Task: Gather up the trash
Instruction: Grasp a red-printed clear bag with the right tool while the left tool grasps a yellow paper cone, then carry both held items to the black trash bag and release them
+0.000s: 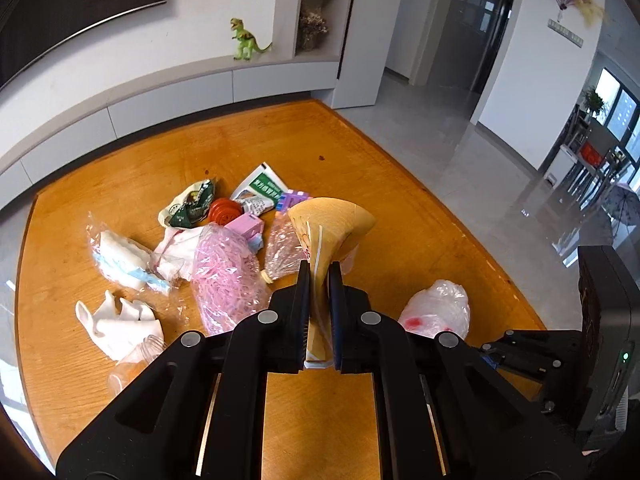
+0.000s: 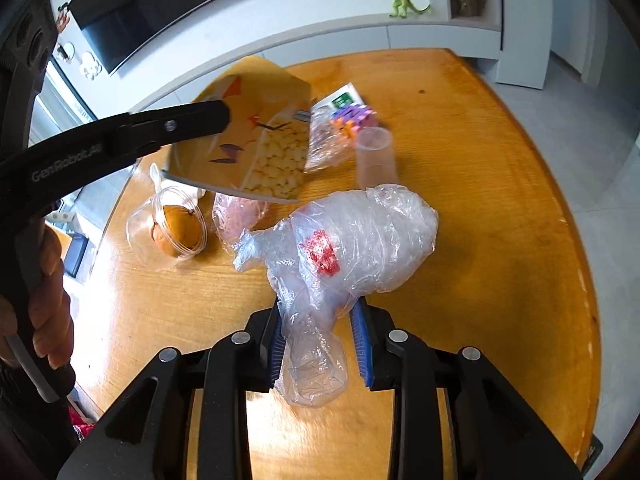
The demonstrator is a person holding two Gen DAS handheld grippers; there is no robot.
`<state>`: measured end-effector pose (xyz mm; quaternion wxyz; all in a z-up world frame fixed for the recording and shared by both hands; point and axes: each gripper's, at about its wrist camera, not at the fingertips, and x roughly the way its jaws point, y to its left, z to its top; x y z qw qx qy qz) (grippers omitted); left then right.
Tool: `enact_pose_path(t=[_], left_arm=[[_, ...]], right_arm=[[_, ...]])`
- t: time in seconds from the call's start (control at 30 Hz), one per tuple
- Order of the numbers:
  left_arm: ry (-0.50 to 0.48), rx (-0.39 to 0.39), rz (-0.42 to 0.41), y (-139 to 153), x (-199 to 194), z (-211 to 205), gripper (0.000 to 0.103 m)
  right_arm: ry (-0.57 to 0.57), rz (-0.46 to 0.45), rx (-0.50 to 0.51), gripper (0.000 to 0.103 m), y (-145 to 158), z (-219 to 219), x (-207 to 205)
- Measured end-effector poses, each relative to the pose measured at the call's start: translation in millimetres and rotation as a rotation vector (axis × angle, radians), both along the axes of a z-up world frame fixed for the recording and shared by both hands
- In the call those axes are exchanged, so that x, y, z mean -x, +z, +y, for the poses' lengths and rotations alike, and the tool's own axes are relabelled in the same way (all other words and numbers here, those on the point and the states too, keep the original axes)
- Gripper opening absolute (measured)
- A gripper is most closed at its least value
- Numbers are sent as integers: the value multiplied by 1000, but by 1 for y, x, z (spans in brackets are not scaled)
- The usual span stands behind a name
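My left gripper is shut on a flat yellow snack box, held on edge above the wooden table. The right wrist view shows that same box from the side, lifted off the table, with the left gripper clamped on its corner. My right gripper is shut on a crumpled clear plastic bag with a red print, which also appears in the left wrist view as a plastic bag. A pile of wrappers, pink paper shreds and tissues lies on the table.
A clear plastic cup, a clear jar and a bag of small toys lie on the table. Behind the table runs a white low cabinet with a green toy dinosaur. Grey tiled floor lies to the right.
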<state>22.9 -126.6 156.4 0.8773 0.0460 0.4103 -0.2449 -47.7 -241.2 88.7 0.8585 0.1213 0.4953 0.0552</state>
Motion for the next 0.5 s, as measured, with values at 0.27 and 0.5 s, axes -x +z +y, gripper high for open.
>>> enact_pose_path(t=[0.27,0.5], left_arm=[[-65,-6,-46,18,43,-38,8],[-193,-6,-74,24,84,-101,8]], right_arm=[[-54,-50,15,31,23,-32,55],[-139,-81,18,31,35,-71,107]])
